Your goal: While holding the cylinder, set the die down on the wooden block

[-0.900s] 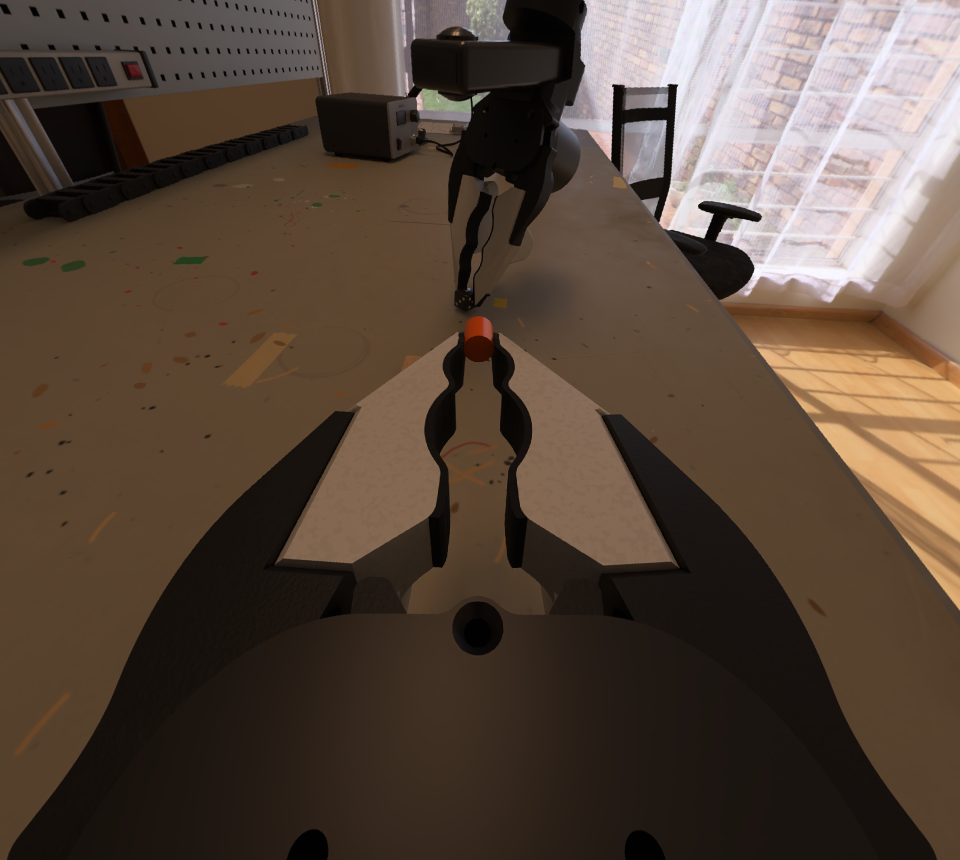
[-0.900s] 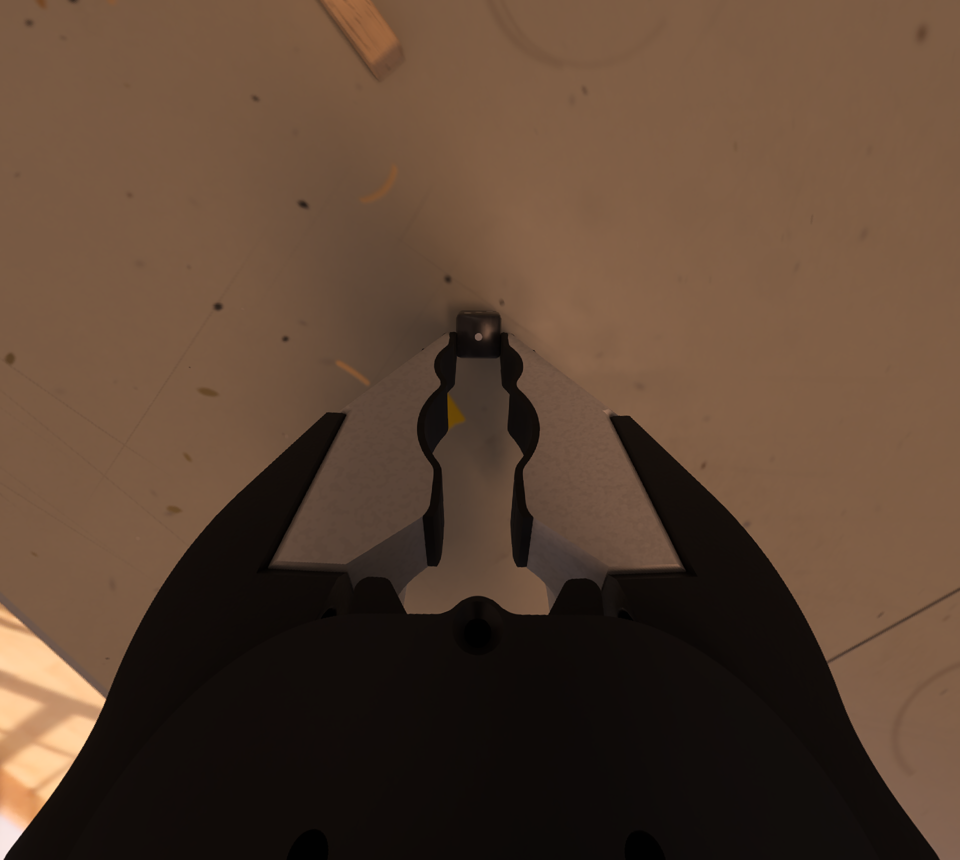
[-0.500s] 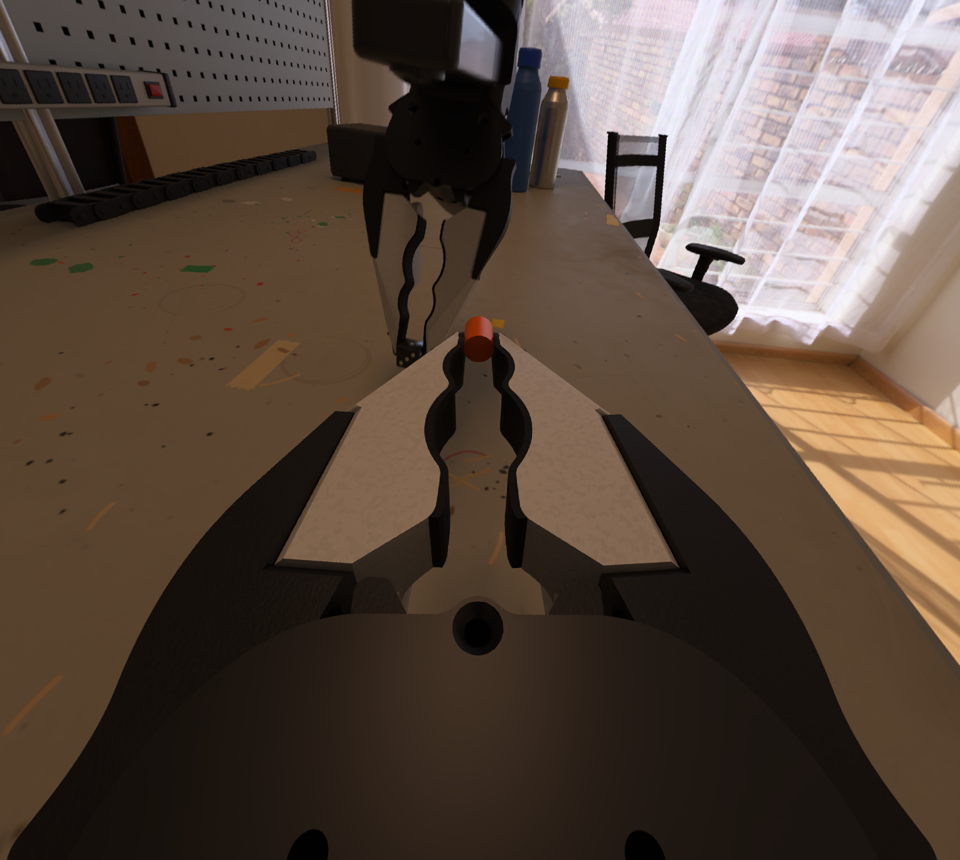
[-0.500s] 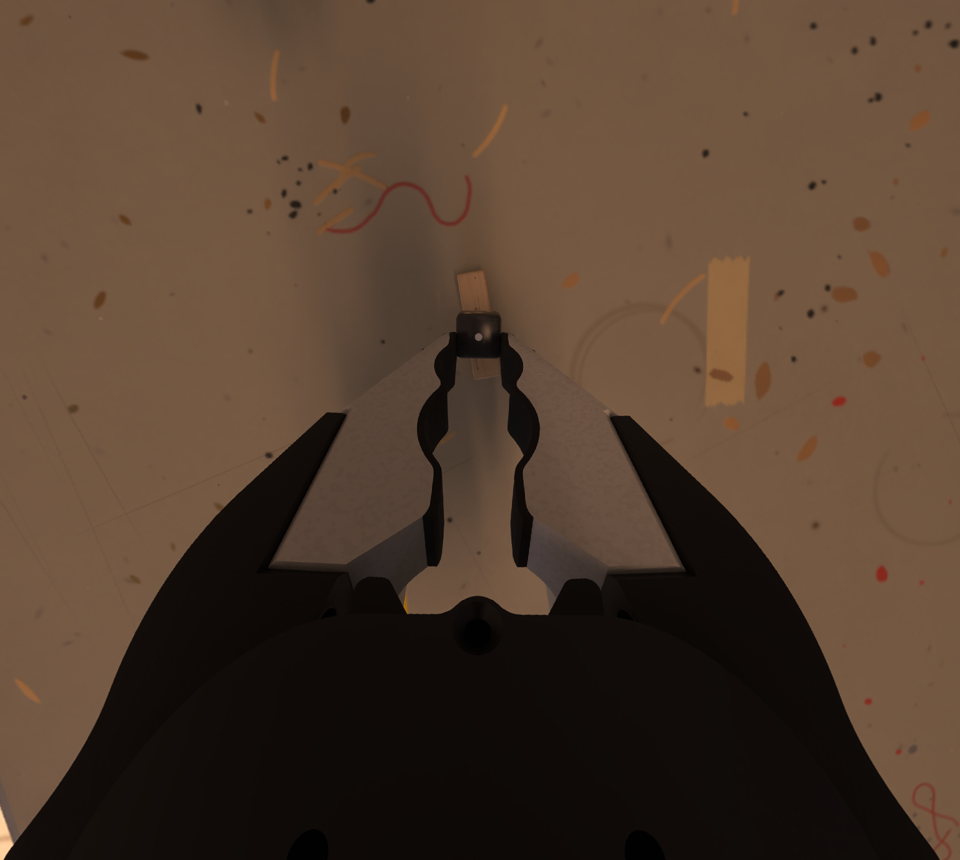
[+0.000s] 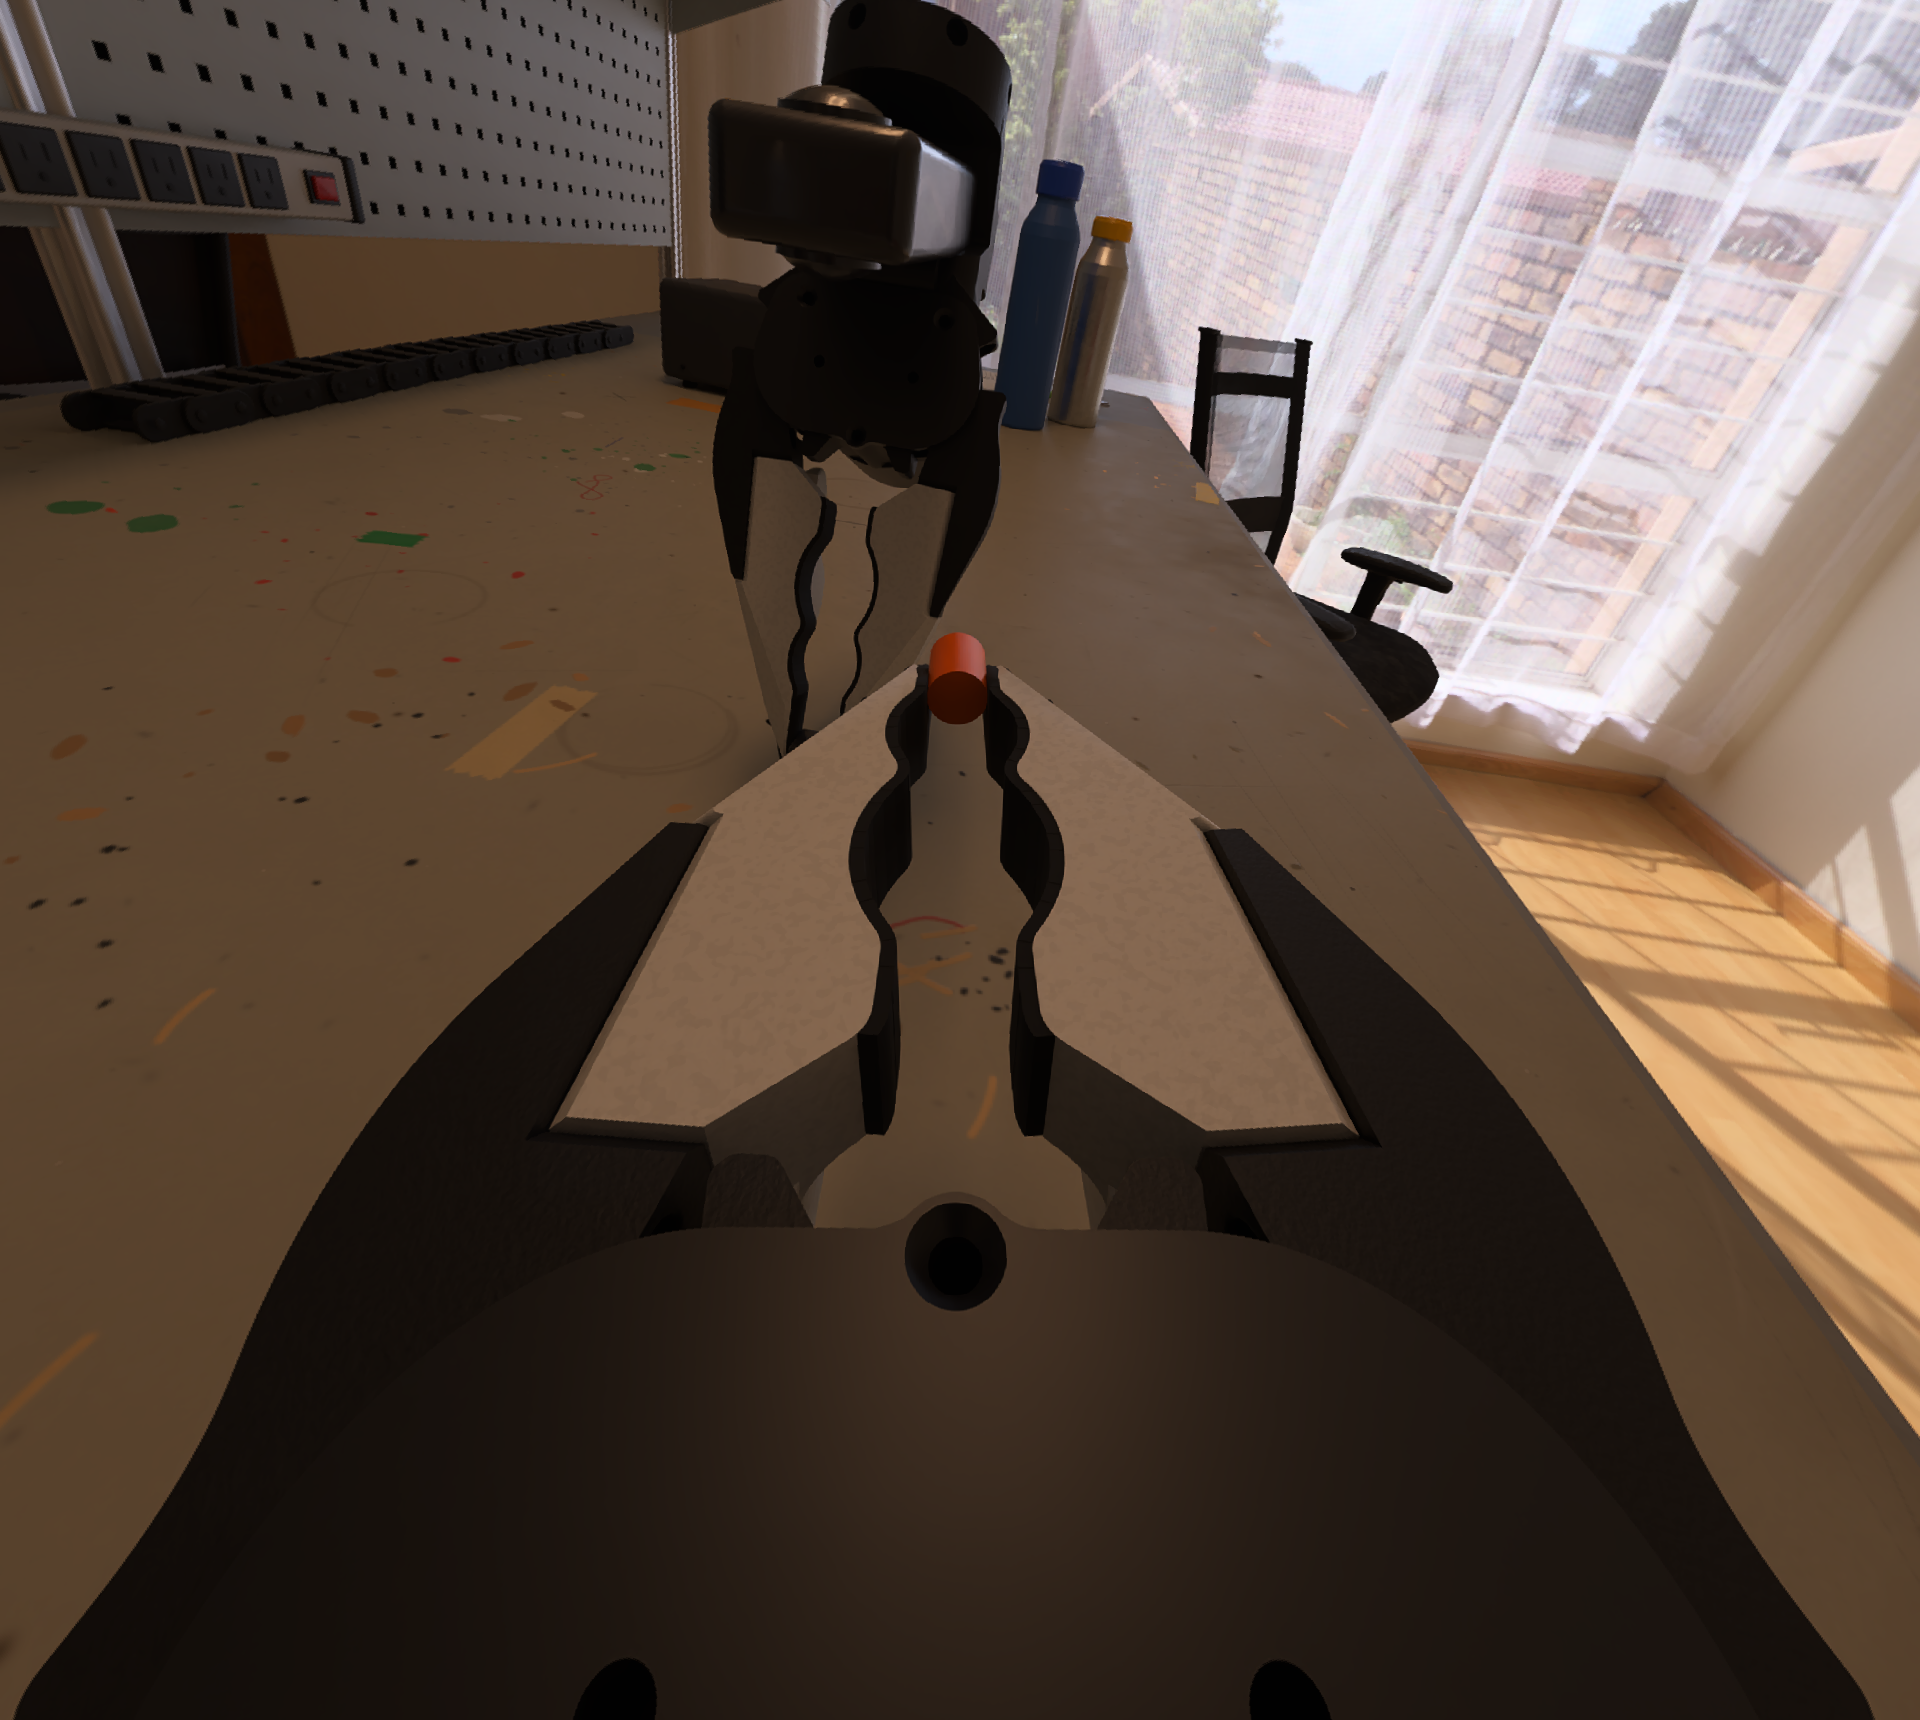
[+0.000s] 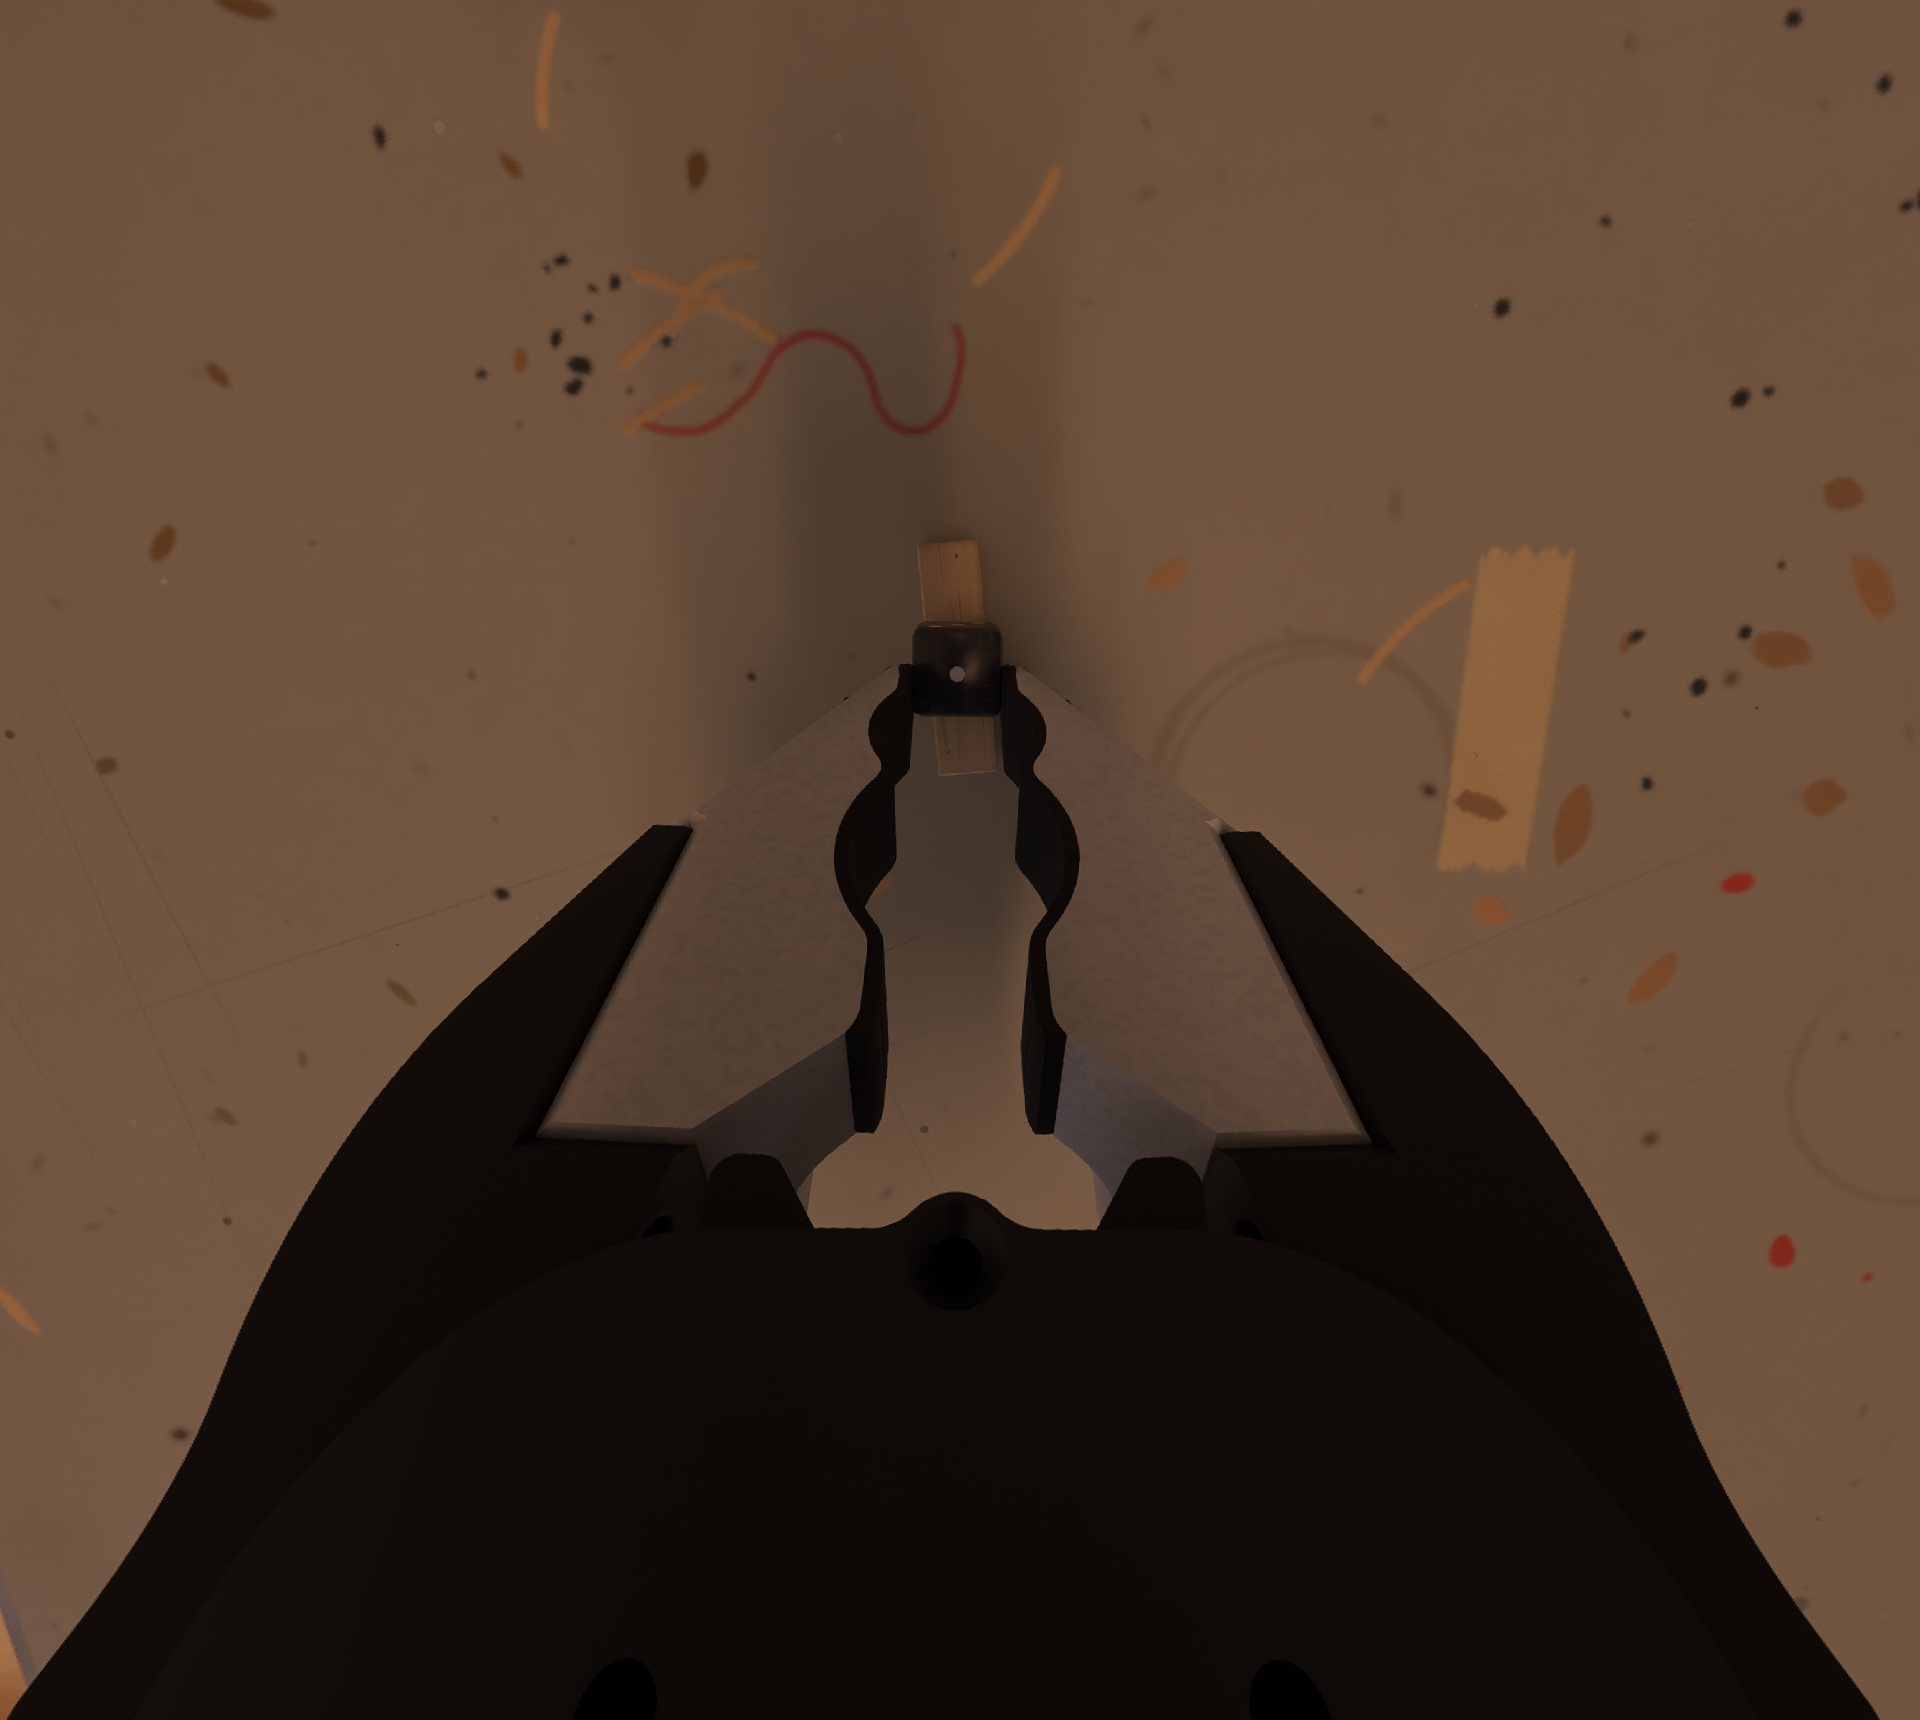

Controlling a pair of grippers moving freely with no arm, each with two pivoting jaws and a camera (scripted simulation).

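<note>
so the left gripper (image 5: 957,699) sits in the middle of its own view, clamped on the little orange-red cylinder (image 5: 956,678), which pokes out right at the fingertips. that half of the job looks fine, it just needs to hold.

the right gripper (image 6: 956,683) is the one doing the work. in its own view it looks straight down at the speckled workbench (image 6: 1351,216), and its tips are closed on the dark die (image 6: 956,671), one pale pip facing the camera. the wooden block (image 6: 951,581) is a thin pale strip right behind the die, just above frame centre: one end sticks out above the die, the other shows between the fingers below it. so the die is lined up over the block, but i can't tell from here whether it's touching yet or hanging above.

in the left wrist view the right gripper stands tall at upper centre, pointing down at the bench, tips hidden behind the left gripper's finger.

my read: we're at the placing step. next move is probably a slow straight drop until the die meets the wood, then open gently. the block is narrow, so any sideways drift and the die slips off the edge.
</note>
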